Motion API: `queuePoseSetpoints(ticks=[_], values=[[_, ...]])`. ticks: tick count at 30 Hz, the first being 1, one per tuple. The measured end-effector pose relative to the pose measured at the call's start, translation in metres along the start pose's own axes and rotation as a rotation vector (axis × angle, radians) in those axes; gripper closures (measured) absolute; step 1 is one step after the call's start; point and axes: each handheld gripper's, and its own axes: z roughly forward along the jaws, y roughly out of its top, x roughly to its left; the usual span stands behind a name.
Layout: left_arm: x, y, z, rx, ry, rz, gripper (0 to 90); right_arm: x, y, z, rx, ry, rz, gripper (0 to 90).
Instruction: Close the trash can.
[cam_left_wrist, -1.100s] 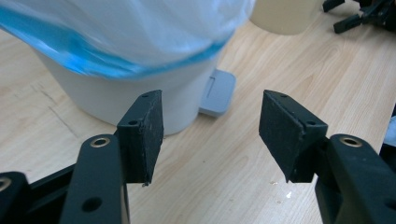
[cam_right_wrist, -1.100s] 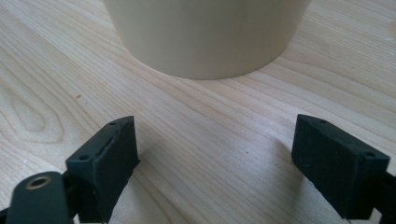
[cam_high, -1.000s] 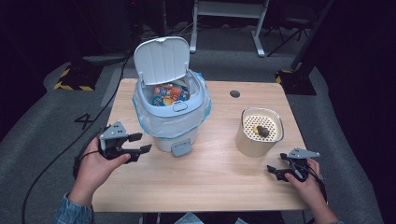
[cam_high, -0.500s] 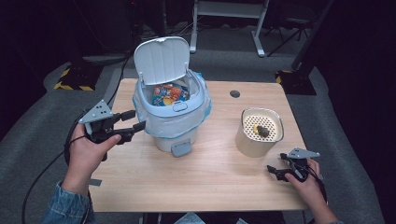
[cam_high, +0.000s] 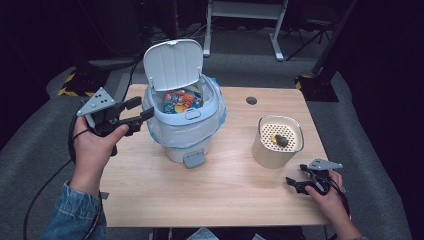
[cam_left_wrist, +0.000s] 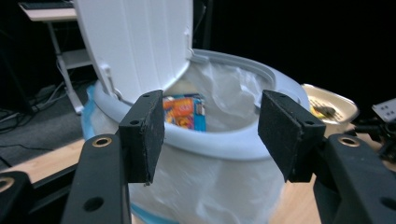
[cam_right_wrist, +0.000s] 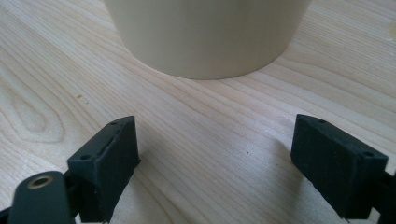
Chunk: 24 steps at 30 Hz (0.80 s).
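A pale blue pedal bin (cam_high: 182, 125) with a clear liner stands on the wooden table (cam_high: 225, 200), its white lid (cam_high: 172, 65) raised. Colourful wrappers (cam_high: 181, 100) lie inside. My left gripper (cam_high: 137, 112) hovers open at the bin's left side, level with the rim, with nothing between its jaws. In the left gripper view the gripper (cam_left_wrist: 210, 126) faces the bin's rim (cam_left_wrist: 219, 140) and the wrappers (cam_left_wrist: 184, 112). My right gripper (cam_high: 295, 184) rests low near the table's front right, open and holding nothing; its jaws have just closed a little. In its own view the right gripper (cam_right_wrist: 215, 158) faces a cream container (cam_right_wrist: 205, 32).
The cream container (cam_high: 275, 150) has a perforated insert with a small dark thing (cam_high: 281, 141) on it. The bin's pedal (cam_high: 193, 160) points toward the front. A round grommet (cam_high: 251, 100) sits at the table's back. Bare wood lies between bin and front edge.
My left gripper has risen from the tabletop to rim height beside the bin and moved slightly closer to it. The right hand has stayed in place.
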Motion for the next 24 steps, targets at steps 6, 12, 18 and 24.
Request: queuePoseSetpoints(ticks=[6,12,18,24], values=[[0.008,0.014,0.007,-0.021,0.038,0.01,41.8,0.0,0.0,0.0,0.0,0.0,0.0,15.4],[0.017,0.024,0.016,-0.035,0.065,-0.007,41.8,0.0,0.0,0.0,-0.001,0.0,-0.001,15.4],[0.031,0.032,0.026,-0.034,0.102,-0.02,41.8,0.0,0.0,0.0,0.0,0.0,0.0,15.4],[0.044,0.036,0.037,-0.031,0.125,-0.037,41.3,0.0,0.0,0.0,0.0,0.001,0.0,15.5]])
